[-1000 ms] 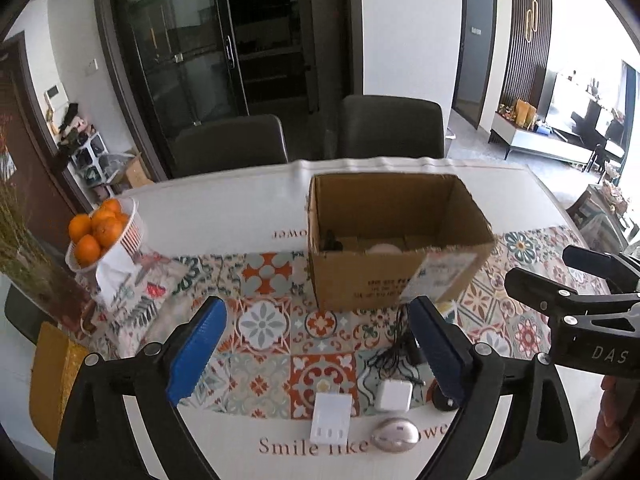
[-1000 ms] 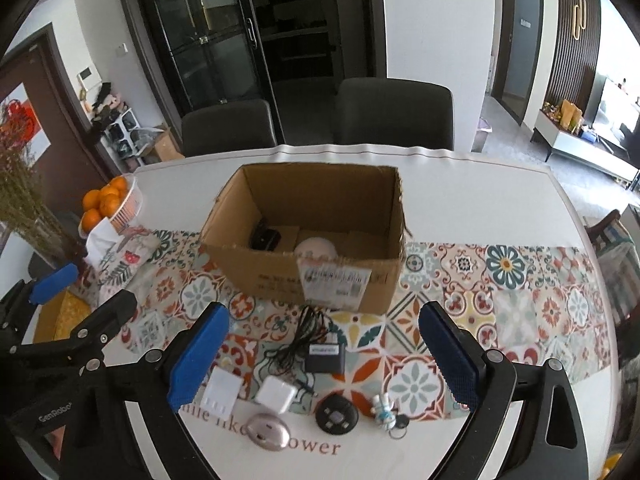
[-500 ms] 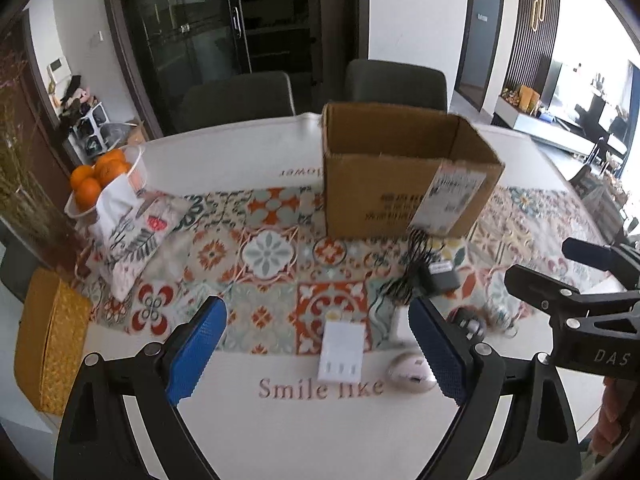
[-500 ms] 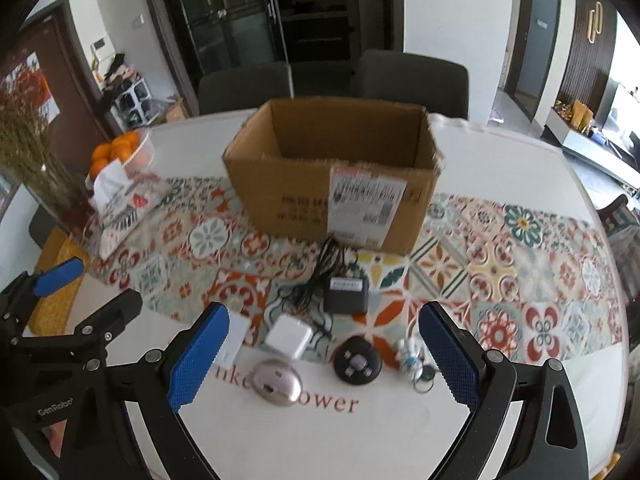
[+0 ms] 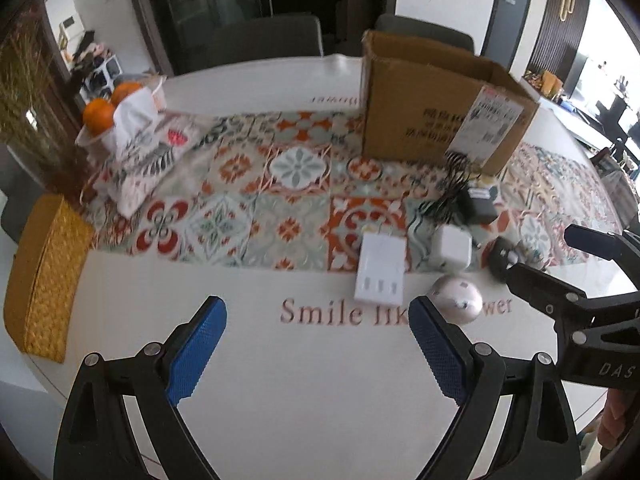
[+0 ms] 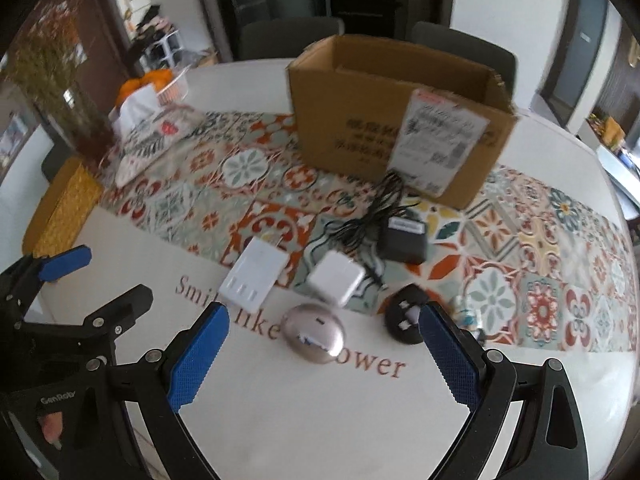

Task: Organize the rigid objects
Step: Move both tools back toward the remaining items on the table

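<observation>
An open cardboard box (image 5: 432, 120) (image 6: 360, 120) stands on the patterned runner. In front of it lie a black adapter (image 6: 402, 238) with a tangled cable, a white cube charger (image 6: 336, 280), a flat white panel (image 6: 256, 276), a silvery oval device (image 6: 314, 336), a round black plug (image 6: 404, 320) and a small keyring item (image 6: 468, 316). My right gripper (image 6: 323, 316) hovers open above the oval device, touching nothing. My left gripper (image 5: 316, 312) is open and empty over bare tablecloth, left of the panel (image 5: 380, 272) and the oval device (image 5: 456, 300).
A bowl of oranges (image 5: 120, 100), a patterned fabric pouch (image 5: 148, 160) and a yellow woven box (image 5: 40, 280) sit on the table's left side. A vase of dried stems (image 6: 60, 92) stands at the far left. Dark chairs stand behind the table.
Both grippers have sunk toward the table and tipped further down; the small objects look larger and nearer. The box's inside is no longer visible. Both jaws stay wide.
</observation>
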Available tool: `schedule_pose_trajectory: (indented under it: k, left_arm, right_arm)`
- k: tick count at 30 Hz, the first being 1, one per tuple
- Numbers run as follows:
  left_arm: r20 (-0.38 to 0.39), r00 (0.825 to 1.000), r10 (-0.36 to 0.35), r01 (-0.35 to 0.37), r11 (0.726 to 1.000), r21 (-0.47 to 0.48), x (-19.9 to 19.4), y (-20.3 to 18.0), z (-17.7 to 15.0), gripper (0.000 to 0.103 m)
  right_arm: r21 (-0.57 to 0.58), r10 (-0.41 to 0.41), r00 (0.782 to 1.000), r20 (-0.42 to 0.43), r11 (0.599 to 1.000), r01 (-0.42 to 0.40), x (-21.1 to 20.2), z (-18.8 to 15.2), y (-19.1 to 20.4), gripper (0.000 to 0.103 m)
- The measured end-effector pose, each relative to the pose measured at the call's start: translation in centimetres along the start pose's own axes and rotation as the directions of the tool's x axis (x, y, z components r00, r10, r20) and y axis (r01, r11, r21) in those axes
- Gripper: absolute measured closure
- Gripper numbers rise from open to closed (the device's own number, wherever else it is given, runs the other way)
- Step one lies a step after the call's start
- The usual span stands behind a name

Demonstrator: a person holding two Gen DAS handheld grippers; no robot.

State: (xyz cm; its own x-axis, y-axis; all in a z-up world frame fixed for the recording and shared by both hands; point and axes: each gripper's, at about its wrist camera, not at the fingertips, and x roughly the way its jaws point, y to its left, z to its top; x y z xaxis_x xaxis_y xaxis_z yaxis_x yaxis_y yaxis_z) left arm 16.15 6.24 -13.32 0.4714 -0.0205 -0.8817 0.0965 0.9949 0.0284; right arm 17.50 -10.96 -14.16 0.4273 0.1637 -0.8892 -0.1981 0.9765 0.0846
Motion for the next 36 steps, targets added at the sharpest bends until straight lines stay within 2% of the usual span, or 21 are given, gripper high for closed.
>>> schedule_pose_trajectory:
  k: [7,15,22,36]
  left_arm:
    - [-0.031,0.999,0.028,-0.028,1.0,-0.003,1.5,0.8,-1.7,0.01]
    - [-0.068,0.997,0.027,-0.027,1.0,0.008,3.7,0.4,-2.8,0.01]
    - [-0.121,0.992,0.026,-0.028,0.999,-0.016,6.4,0.5,-3.3,0.01]
    - [-0.155,0.986,0.065,-0.07,0.997,-0.025,8.2,0.8,-3.2,0.01]
  right_arm:
    - [-0.035,0.022,0.998,-0.051,0.999,-0.024,2.4,-1.2,1.2,0.007]
    - [-0.034,0.061,0.993,-0.104,0.997,-0.064,5.4,-2.6,1.1,0.007]
    - [-0.038,0.05,0.987,-0.155,0.998,-0.057,8.5,-3.0,0.9,0.009]
    - [-0.053,0.041,0.983,-0.178,0.997,-0.052,11.2,-2.6,0.6,0.024]
